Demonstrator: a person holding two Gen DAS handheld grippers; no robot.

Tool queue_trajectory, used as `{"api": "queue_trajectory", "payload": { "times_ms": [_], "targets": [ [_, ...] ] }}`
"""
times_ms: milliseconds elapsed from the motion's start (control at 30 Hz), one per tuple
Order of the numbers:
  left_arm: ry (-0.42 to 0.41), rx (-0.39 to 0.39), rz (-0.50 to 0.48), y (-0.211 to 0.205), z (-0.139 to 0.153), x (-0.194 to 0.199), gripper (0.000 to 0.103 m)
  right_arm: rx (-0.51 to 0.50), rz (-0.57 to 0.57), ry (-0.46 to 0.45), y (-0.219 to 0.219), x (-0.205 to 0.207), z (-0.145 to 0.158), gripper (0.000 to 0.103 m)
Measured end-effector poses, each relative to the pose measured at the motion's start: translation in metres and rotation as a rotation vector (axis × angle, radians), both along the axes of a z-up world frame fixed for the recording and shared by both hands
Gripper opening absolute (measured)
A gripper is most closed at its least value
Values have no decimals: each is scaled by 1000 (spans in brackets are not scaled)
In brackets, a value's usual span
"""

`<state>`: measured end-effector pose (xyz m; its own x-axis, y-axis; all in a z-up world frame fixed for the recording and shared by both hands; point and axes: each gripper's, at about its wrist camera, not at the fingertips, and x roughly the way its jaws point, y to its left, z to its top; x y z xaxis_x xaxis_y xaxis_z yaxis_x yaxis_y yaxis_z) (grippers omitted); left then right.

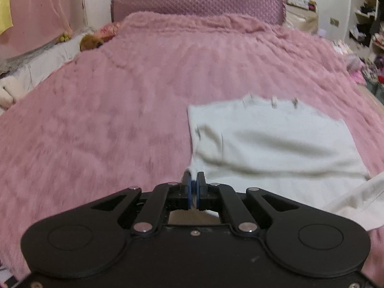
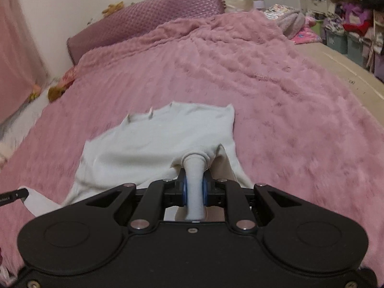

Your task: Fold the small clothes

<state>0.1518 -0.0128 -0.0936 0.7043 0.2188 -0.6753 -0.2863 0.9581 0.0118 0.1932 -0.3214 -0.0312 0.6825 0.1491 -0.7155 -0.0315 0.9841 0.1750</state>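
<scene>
The small white knitted garment (image 2: 153, 139) is lying on the fluffy pink bed blanket (image 2: 276, 110), and both near corners are being lifted, so I judge that the step in hand is a fold of the near edge toward the far edge of the garment. To do it well, the 2 corners should be travelling level and together, with the cloth kept lightly stretched between them, and they should be laid exactly on the far corners before release. The left hand-held gripper (image 1: 194, 180) is pressed almost together, pinching a thin corner of the garment. The right hand-held gripper (image 2: 195, 187) is standing a little wider, clamping a rolled white tube of the garment, perhaps a cuff.
</scene>
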Motion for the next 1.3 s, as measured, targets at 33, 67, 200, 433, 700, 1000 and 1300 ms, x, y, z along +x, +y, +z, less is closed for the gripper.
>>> {"api": "queue_trajectory", "payload": {
  "times_ms": [33,67,200,433,700,1000,1300],
  "targets": [
    [-10,-5,8,3,-1,13,2,11,-11,-5,-3,12,-3,7],
    [-21,-8,15,7,-2,29,2,15,-19,-9,-5,26,-7,7],
    [-41,-14,32,14,-8,82,2,24,-27,-28,-3,72,-20,7],
    [-76,48,40,20,-20,175,2,62,-57,-44,-2,149,-46,8],
    [-81,122,114,42,-33,226,19,120,-105,-47,-10,192,-74,46],
    [-26,109,84,43,-48,203,45,22,-55,-106,-20,176,-64,50],
    [105,31,-56,39,-88,222,54,-135,-4,-17,-35,150,-92,50]
  ]
}}
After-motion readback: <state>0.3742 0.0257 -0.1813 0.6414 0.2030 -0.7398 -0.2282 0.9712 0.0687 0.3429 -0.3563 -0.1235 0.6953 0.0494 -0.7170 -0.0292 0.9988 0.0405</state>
